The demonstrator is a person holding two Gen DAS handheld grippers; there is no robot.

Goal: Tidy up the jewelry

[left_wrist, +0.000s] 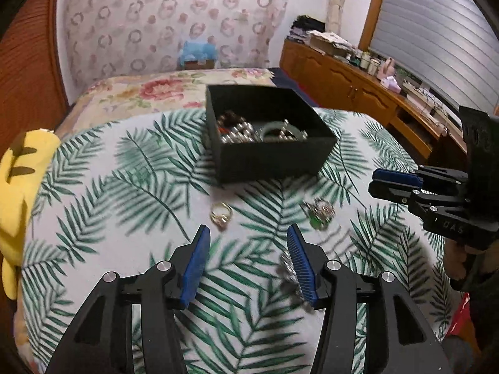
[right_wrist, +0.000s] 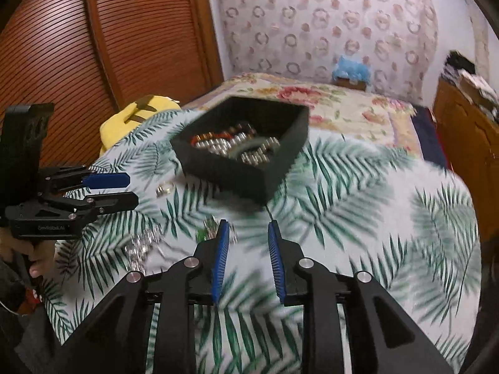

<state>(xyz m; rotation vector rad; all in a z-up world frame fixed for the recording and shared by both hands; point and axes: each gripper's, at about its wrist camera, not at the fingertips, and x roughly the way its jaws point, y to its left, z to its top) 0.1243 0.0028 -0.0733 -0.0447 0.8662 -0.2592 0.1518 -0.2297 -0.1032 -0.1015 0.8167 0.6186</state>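
Left wrist view: open left hand-held gripper [left_wrist: 248, 233] above gold ring [left_wrist: 221, 215].

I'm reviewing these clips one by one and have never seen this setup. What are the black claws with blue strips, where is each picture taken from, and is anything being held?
There is no robot here: a person holds a hand-operated two-finger gripper in each hand, with a fisheye camera on each looking forward along its fingers. One picture comes from the left gripper, the other from the right gripper; each also sees the other gripper off to the side. Both are open and hold nothing. Below them is a leaf-print cover on a bed. On it stands an open black box already holding beads and bangles. Loose on the cover, nearer the grippers, lie a gold ring, a piece with a green stone and a silvery chain. The right view is blurred.
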